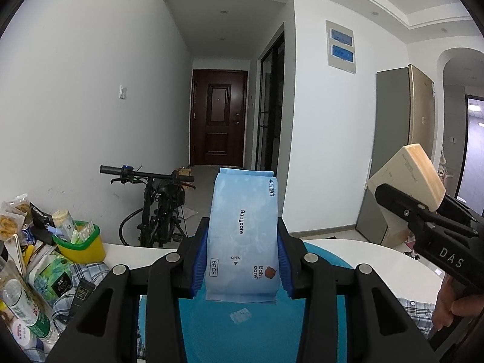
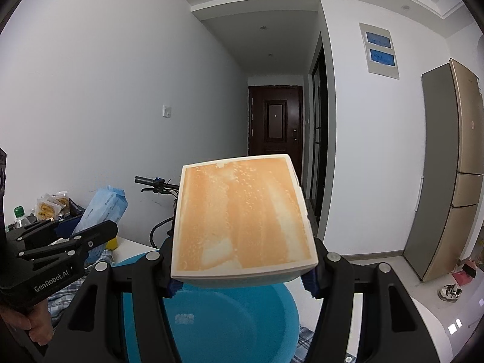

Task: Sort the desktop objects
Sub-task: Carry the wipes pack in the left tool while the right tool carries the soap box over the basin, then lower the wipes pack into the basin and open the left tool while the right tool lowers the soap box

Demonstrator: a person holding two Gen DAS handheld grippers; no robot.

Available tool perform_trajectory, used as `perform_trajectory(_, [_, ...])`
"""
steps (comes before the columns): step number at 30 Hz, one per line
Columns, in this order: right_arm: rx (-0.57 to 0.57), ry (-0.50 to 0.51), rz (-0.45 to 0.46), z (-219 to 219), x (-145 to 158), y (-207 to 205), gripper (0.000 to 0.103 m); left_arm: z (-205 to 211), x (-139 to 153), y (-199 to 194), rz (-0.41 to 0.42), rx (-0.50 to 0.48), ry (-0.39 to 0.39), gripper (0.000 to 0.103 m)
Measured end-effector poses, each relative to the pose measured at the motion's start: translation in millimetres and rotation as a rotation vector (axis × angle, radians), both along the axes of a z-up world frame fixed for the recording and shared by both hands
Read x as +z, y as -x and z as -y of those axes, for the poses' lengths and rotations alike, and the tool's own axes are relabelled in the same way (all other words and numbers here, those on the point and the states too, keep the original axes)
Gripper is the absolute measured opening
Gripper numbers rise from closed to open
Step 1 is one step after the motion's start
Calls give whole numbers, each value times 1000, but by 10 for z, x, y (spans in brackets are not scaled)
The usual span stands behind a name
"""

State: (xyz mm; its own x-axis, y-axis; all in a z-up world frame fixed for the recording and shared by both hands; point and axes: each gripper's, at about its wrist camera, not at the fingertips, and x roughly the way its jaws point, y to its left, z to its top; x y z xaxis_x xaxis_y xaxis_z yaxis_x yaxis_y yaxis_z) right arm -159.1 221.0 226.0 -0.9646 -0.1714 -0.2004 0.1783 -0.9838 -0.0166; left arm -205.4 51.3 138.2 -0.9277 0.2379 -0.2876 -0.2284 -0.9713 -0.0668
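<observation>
**Wipes pack and box, both held over the blue basin**

Item 1. Wipes pack (image 1: 242, 236): pale blue soft pouch, clamped by its long sides in the left tool (image 1: 242, 260), lower end toward the camera. The side grip keeps the pouch flat and level, likely so it can drop straight into the basin.

Item 2. Box (image 2: 242, 214): cream carton with an orange-stained face, pinched across its width by the right tool (image 2: 242, 272), tilted up and away. Jaws stand moderately apart, closed on the carton's sides.

Item 3. Blue basin (image 2: 242, 317): round tub directly beneath both tools, resting on the white table (image 1: 378, 260); apparently the sorting target. A small pale scrap lies on its floor.

Surroundings. Yellow-and-green tub (image 1: 80, 242) stuffed with small packets, snack bags (image 1: 12, 217), a tissue pack (image 1: 54, 278), a bottle (image 1: 24, 311) and checked cloth (image 1: 81, 272) crowd the table's left side. A bicycle (image 1: 157, 205) stands beyond the table.

Obstructions. Nothing lies between either load and the basin; the two tools hang close together, so each may hinder the other when releasing.
</observation>
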Motion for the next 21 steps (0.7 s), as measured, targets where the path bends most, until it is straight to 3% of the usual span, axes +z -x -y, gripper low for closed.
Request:
perform_trajectory(5, [23, -5, 70, 39, -80, 175, 59, -80, -125, 223, 100, 55, 93, 42])
perform_trajectory(15, [96, -55, 350, 82, -337, 724, 59, 11, -399, 679, 382, 38, 133, 42])
perform_trajectory(21, [162, -64, 530, 127, -624, 956, 59, 21, -610, 825, 504, 25, 158, 42])
